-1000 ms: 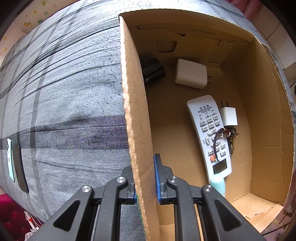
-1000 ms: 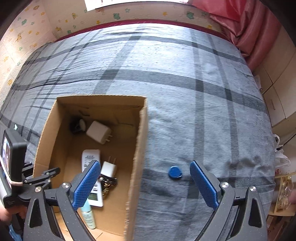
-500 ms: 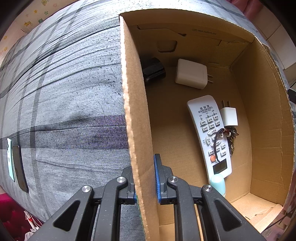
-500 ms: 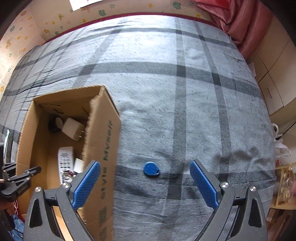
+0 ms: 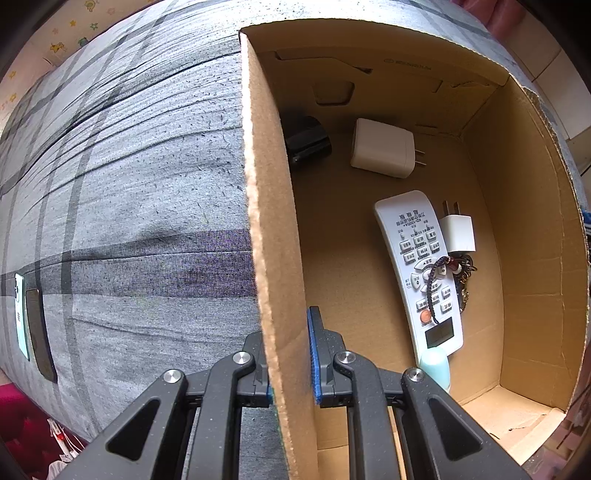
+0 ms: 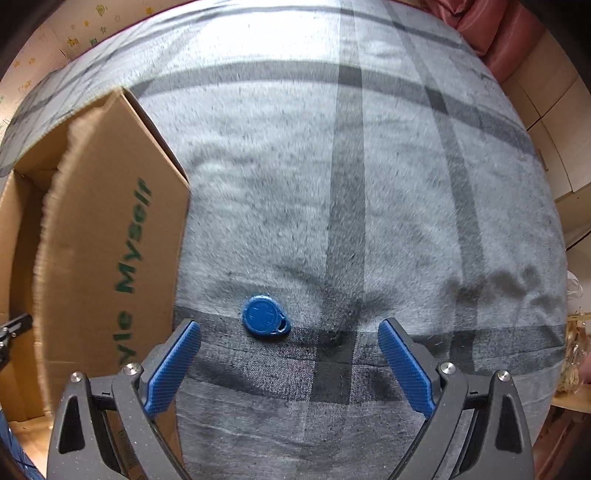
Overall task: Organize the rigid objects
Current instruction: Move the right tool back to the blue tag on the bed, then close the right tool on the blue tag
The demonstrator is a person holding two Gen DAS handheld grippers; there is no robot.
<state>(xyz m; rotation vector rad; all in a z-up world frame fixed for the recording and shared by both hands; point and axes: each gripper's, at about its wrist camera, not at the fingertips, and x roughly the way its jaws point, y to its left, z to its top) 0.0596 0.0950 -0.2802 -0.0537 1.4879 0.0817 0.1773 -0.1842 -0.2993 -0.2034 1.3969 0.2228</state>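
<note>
My left gripper [image 5: 291,354] is shut on the left wall of the cardboard box [image 5: 266,206], pointing down. Inside the box lie a white remote [image 5: 421,269], a large white charger [image 5: 384,147], a small white plug [image 5: 458,230], a black object [image 5: 306,142], a beaded key string [image 5: 454,273] and a pale green tube [image 5: 436,367]. In the right wrist view a blue round key fob [image 6: 265,315] lies on the grey plaid bedspread [image 6: 351,184] beside the box's outer wall [image 6: 110,258]. My right gripper [image 6: 290,343] hangs open just above the fob, which sits left of centre between the fingers.
Two phones [image 5: 27,317] lie at the bedspread's left edge in the left wrist view. Pink curtain [image 6: 491,33] and cabinet fronts [image 6: 554,110] stand beyond the bed on the right. The box wall stands close to my right gripper's left finger [image 6: 173,365].
My right gripper has dropped toward the bedspread and shifted right, away from over the box; the blue fob now looks larger and sits between its fingers. The left gripper has stayed put.
</note>
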